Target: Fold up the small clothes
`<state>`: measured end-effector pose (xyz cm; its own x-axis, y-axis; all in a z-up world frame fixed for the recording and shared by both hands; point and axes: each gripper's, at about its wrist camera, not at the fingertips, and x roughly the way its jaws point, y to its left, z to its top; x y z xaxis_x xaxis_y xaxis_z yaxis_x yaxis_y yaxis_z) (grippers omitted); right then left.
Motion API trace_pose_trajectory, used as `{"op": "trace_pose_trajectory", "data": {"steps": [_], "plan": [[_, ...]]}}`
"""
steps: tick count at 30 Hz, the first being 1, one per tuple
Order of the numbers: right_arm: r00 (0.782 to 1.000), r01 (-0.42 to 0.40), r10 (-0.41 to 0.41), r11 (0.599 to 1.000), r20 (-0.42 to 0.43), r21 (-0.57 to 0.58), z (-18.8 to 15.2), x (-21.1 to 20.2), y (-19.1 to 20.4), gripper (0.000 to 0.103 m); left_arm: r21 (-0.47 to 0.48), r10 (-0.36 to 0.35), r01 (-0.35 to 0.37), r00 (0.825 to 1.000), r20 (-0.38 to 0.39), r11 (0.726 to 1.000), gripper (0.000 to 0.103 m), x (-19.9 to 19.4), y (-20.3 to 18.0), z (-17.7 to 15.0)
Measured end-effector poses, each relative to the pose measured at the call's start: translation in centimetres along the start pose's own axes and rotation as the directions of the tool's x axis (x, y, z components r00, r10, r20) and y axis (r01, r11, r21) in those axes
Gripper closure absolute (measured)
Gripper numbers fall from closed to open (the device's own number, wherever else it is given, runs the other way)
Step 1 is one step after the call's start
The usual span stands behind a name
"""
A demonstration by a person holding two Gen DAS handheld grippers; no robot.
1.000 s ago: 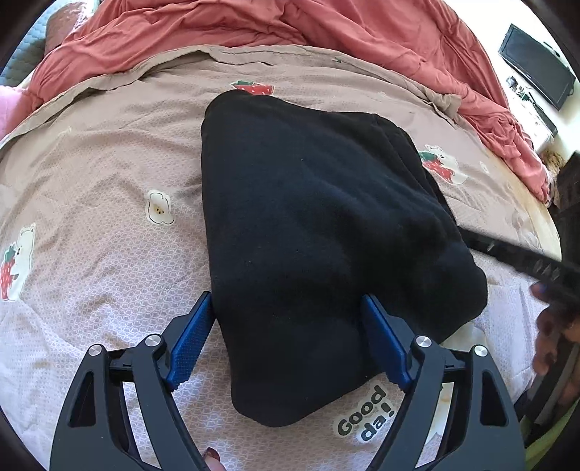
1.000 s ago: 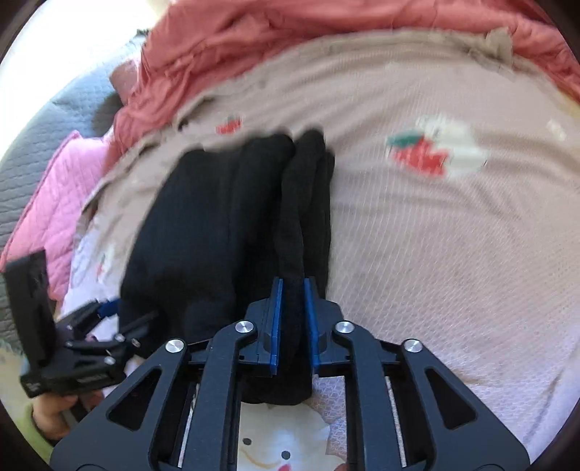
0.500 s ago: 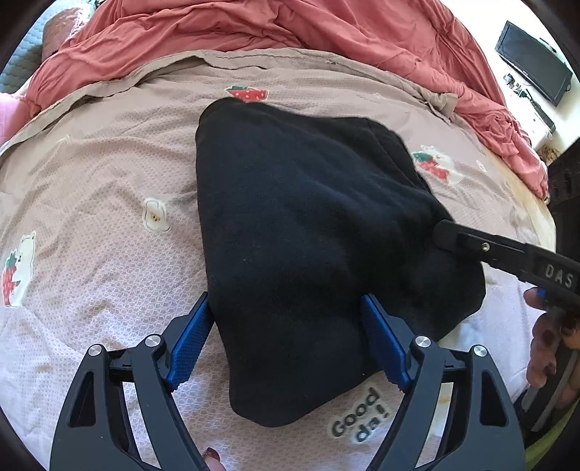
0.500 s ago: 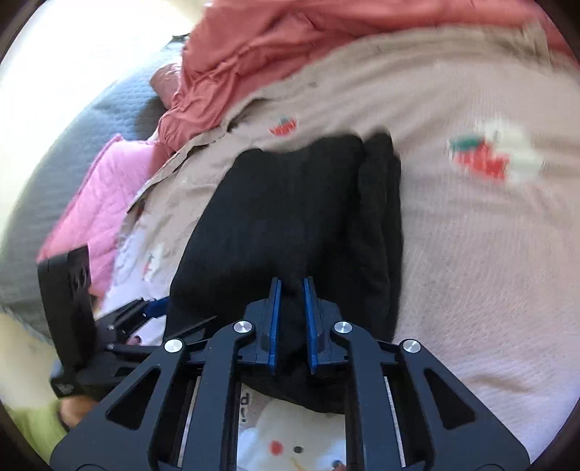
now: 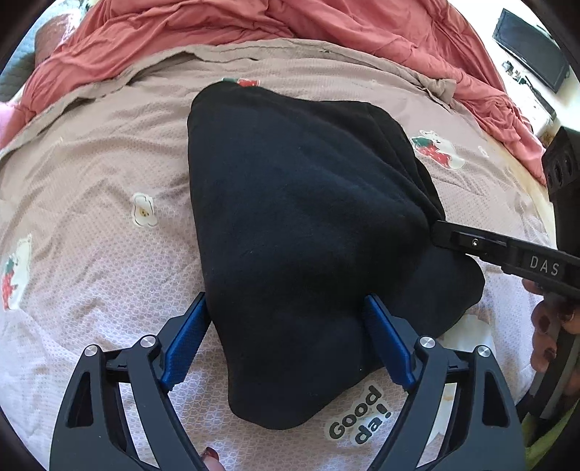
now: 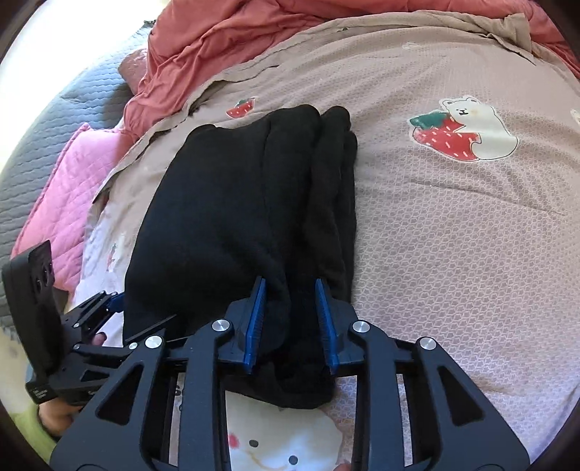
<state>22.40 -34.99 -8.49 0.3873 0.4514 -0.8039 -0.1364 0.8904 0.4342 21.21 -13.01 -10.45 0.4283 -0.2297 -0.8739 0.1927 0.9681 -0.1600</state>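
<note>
While the folded black garment [image 5: 308, 246] lies on the bed sheet [image 5: 90, 203], the left tongs [image 5: 286, 326] stand wide astride its near end. Seen from the right wrist, the right tongs [image 6: 290, 319] have just been opening, the garment's [image 6: 239, 224] near edge between their parted pads.

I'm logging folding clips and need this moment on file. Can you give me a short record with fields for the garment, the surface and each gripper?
garment: black garment, folded into layers, lying flat
surface: printed bedspread, red duvet bunched behind
left gripper: jaws wide, straddling the garment's near end
right gripper: jaws have just been opening, a fold of the garment between them, pads apparently no longer pressing
fold state: looks close to finished
</note>
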Motion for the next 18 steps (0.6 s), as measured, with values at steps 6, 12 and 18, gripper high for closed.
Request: {"op": "trace_pose_trajectory", "data": {"steps": [6, 12, 18], "plan": [[0.996, 0.003, 0.000, 0.999, 0.087, -0.042, 0.8, -1.6, 1.1, 0.076, -0.012, -0.008, 0.008, 1.000, 0.000, 1.000, 0.019, 0.2, 0.3, -0.1], [0.987, 0.034, -0.018, 0.995, 0.161, -0.096, 1.3, -2.2, 2.0, 0.063, -0.012, -0.010, 0.010, 1.000, 0.001, 1.000, 0.019, 0.3, 0.3, -0.2], [0.991, 0.118, -0.112, 0.989, 0.078, -0.087, 1.4, 0.8, 1.3, 0.052, -0.029, -0.029, 0.029, 1.000, -0.007, 0.999, 0.018, 1.0, 0.6, -0.4]]}}
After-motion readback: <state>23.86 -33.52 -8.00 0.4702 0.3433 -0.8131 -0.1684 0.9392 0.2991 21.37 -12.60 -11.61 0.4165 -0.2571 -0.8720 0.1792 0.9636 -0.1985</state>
